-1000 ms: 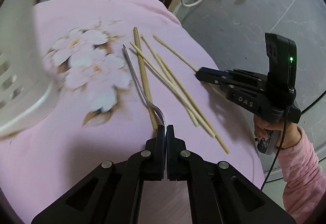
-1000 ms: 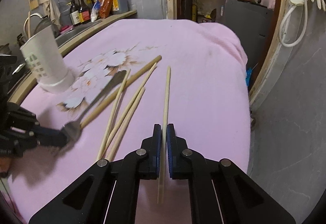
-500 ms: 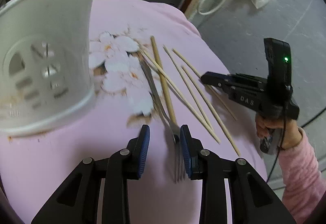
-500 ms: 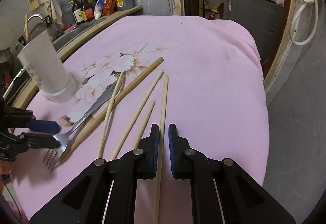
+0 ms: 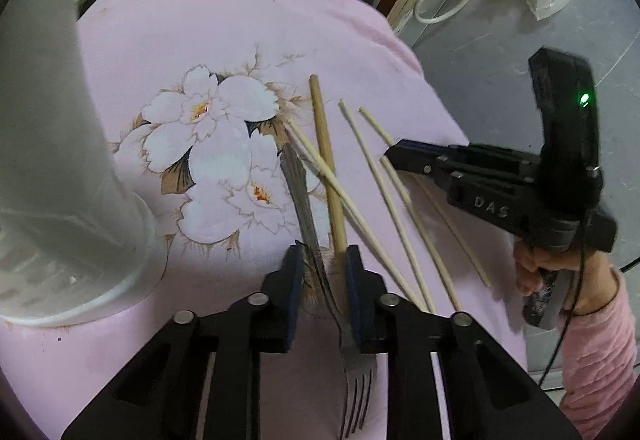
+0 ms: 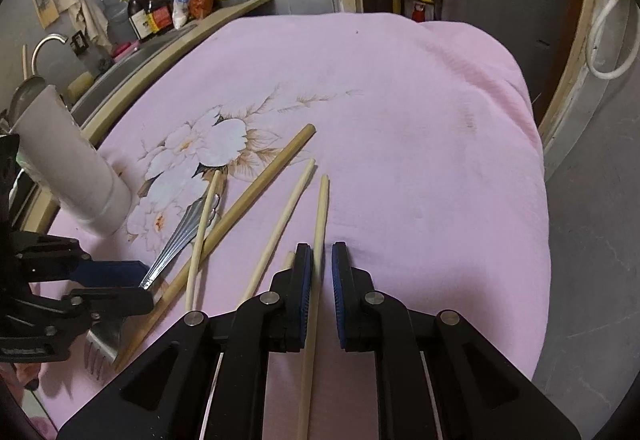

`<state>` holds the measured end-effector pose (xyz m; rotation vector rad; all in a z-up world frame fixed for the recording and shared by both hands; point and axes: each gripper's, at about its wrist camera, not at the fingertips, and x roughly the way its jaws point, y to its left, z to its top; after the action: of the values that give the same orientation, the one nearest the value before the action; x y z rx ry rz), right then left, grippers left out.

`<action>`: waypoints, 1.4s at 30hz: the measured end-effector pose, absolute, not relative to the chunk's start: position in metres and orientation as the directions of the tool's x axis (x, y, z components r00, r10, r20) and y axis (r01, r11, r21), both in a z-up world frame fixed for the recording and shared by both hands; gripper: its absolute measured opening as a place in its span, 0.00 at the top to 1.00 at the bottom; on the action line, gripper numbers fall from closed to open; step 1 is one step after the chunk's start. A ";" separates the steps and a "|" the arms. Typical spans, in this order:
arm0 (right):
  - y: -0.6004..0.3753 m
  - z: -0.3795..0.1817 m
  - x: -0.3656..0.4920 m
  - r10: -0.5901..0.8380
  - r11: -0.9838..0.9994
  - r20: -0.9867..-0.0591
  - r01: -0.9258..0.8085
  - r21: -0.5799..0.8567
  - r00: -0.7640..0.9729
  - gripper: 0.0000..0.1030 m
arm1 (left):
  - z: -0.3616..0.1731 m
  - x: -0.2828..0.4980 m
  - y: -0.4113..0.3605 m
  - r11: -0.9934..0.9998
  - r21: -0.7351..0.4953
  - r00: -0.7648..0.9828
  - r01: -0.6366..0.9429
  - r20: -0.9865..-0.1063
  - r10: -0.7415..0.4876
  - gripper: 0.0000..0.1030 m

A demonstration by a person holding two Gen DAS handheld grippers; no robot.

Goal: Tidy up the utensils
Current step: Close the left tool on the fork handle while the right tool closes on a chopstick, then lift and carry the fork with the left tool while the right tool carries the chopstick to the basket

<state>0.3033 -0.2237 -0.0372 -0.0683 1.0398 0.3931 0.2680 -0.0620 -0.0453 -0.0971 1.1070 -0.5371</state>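
In the left wrist view, the left hand-held gripper (image 5: pixel 320 260) pointed down at the pink cloth (image 5: pixel 192 31) covering the worktop. Its 2 blue pads stood apart with a gap between them, having just been closing in. The metal fork (image 5: pixel 316 252) ran through that gap, tines toward the camera and handle pointing away over the white flower print (image 5: pixel 224 155). The thick wooden stick (image 5: pixel 328 167) also passed between the pads, just beside the fork. Neither pad visibly pressed on either, so this gripper was released.

To its right lay 4 thin chopsticks (image 5: pixel 384 195) fanned across the cloth, one of them crossing the thick stick. Farther right, a hand (image 5: pixel 556 272) in a pink sleeve held the right hand-held gripper (image 5: pixel 394 155), its tip over the outermost chopstick.

In the right wrist view, the right hand-held gripper (image 6: pixel 321 260) showed a narrow slot between its pads. 1 chopstick (image 6: pixel 316 260) ran along that slot, lying against the left pad with a little space before the right pad, so I could not tell whether it was pinched.

Beyond the utensils stood the white utensil holder (image 6: pixel 76 175), upright on the cloth at the left, close to the flower print. Behind the worktop were sauce bottles (image 6: pixel 160 3) on a ledge, and a tap (image 6: pixel 44 47) at the far left.
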 end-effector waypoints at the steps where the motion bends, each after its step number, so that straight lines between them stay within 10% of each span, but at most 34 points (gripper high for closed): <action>1: -0.225 -0.038 0.304 0.288 0.929 -0.852 -0.342 0.138 0.437 0.91 | -0.047 0.270 -0.063 0.869 -0.338 0.328 0.360 -0.827 -0.457 0.89; 14: -0.243 -0.023 0.265 0.356 0.934 -0.731 -0.234 0.268 0.583 0.97 | -0.030 0.239 -0.054 0.848 -0.379 0.419 0.371 -0.747 -0.517 1.00; 42: -0.168 0.081 0.143 0.332 0.936 0.088 -0.340 0.094 0.939 0.97 | 0.068 0.167 0.009 0.900 -0.271 0.902 0.342 -0.175 -0.396 1.00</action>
<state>0.1432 -0.1680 0.0807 0.1082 -0.0711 0.3436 0.1672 0.0085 0.0685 -0.2383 0.2293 -0.3852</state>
